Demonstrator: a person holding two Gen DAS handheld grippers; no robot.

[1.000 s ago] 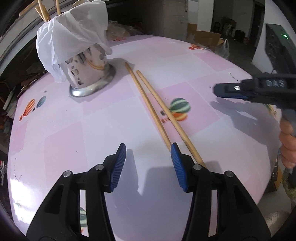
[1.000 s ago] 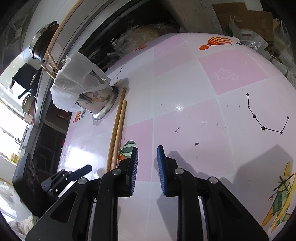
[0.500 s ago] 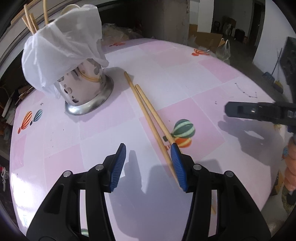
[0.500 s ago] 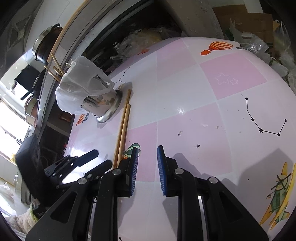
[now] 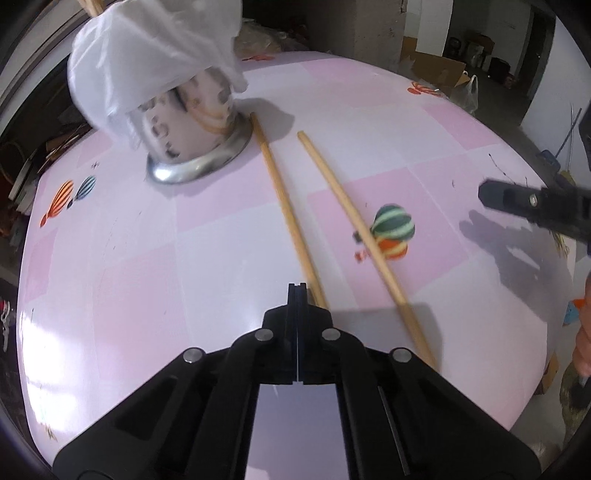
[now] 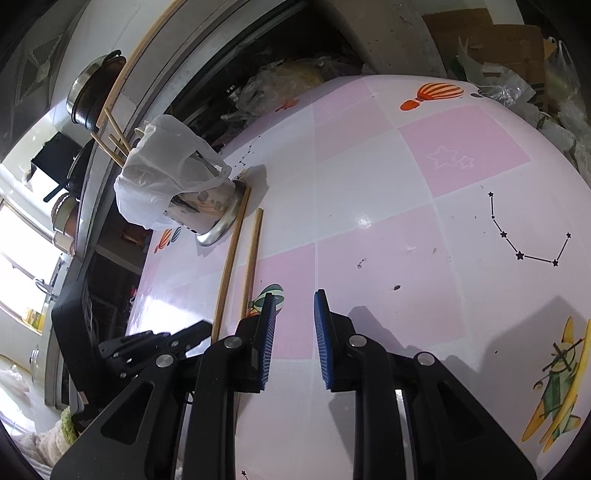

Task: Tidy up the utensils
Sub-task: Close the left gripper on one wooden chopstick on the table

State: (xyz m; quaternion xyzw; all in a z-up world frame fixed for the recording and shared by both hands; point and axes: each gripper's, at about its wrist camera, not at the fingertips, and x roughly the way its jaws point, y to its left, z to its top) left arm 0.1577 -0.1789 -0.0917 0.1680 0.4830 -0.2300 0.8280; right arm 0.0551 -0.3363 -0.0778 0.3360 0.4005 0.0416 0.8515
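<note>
Left wrist view, read from nine o'clock across to three. A perforated metal holder stands upright on the pink-checked bench at about ten o'clock. A white plastic bag is draped over its mouth, and the tips of sticks already stowed rise above it. Two loose chopsticks lie flat on the bench. The left chopstick starts against the holder's foot and runs down towards six o'clock; the right chopstick lies apart from it, crossing a balloon print. The left claw has just been closing and is now clenched, pads meeting with nothing visible between them, and the left chopstick passes just beside its right finger. The grasp therefore appears to have missed. The claw should probably be released, shifted towards one o'clock until the stick lies between the pads, then closed squarely across the shaft. The bag over the holder's mouth may hinder insertion. At three o'clock, the right claw hangs over bare bench, jaws apart and empty.
</note>
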